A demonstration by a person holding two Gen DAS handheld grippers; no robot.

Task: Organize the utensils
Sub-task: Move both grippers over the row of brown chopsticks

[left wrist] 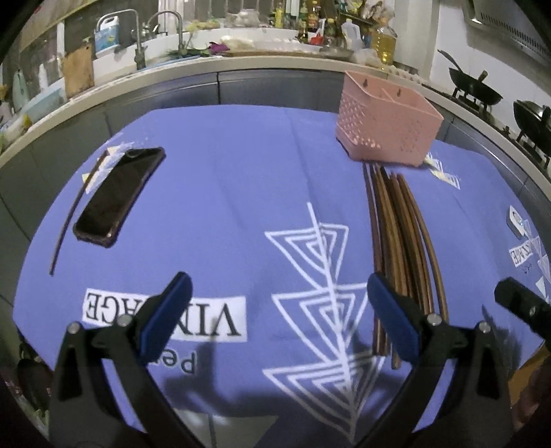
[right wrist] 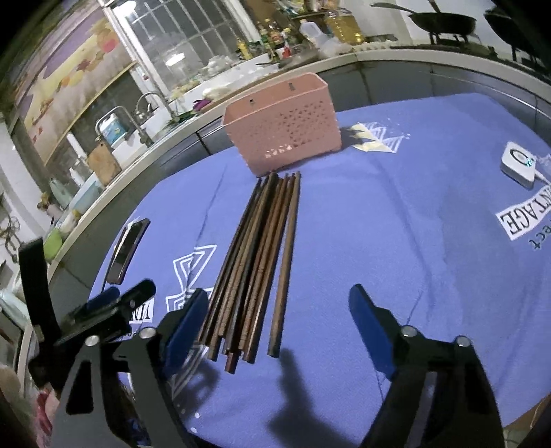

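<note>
Several brown wooden chopsticks [right wrist: 256, 265] lie in a bundle on the purple cloth, their far ends near a pink perforated utensil basket [right wrist: 286, 129]. One chopstick [right wrist: 286, 262] lies slightly apart on the right of the bundle. My right gripper [right wrist: 275, 327] is open and empty, low over the near ends of the chopsticks. In the left wrist view the chopsticks [left wrist: 401, 241] and the basket [left wrist: 385, 119] are at the right. My left gripper [left wrist: 275, 317] is open and empty above the cloth, left of the bundle. One single chopstick [left wrist: 69, 220] lies far left beside a phone.
A black phone [left wrist: 118, 198] lies on the cloth at the left. A small white device [right wrist: 518, 165] sits at the right. The purple cloth [left wrist: 241, 193] covers the table. Behind runs a kitchen counter with sink taps [left wrist: 168, 31], bottles and woks [left wrist: 475, 91].
</note>
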